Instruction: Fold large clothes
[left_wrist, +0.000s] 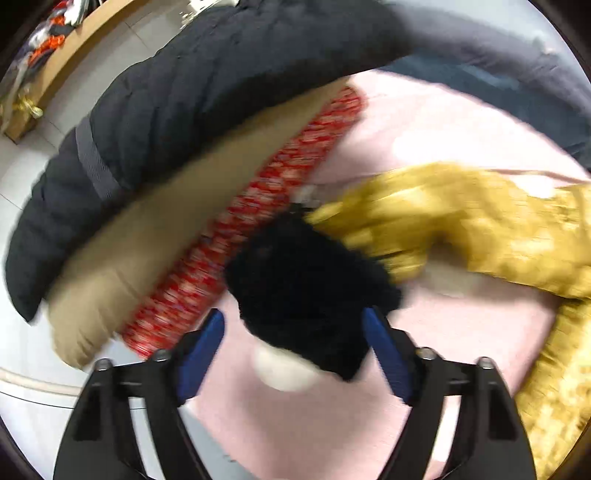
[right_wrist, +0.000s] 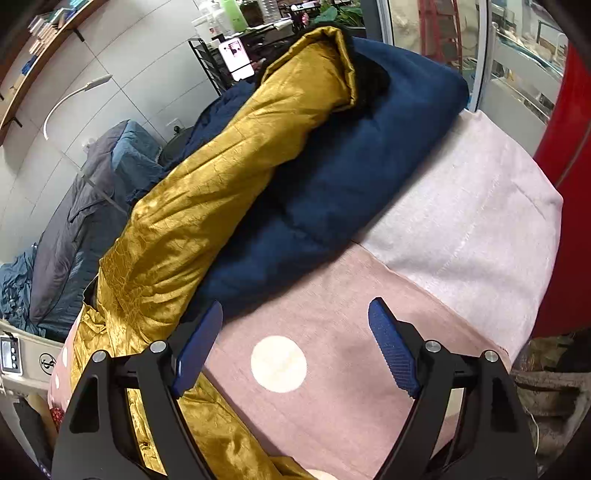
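Note:
A shiny mustard-gold jacket (left_wrist: 480, 229) lies on the pink bedsheet (left_wrist: 424, 122). Its black fluffy cuff (left_wrist: 306, 288) lies between the spread blue pads of my left gripper (left_wrist: 293, 321), which is open; the view is motion-blurred. In the right wrist view the gold jacket (right_wrist: 221, 177) stretches away from me, with its black-lined end on top of a dark blue garment (right_wrist: 351, 177). My right gripper (right_wrist: 295, 314) is open and empty above the pink sheet (right_wrist: 332, 369), just right of the jacket.
A stack of folded clothes lies at the left: a black puffer jacket (left_wrist: 177, 103), a tan one (left_wrist: 147, 240) and a red patterned one (left_wrist: 258, 221). Grey-blue bedding (right_wrist: 74, 229) sits at the far left. A red cabinet (right_wrist: 565, 184) stands right of the bed.

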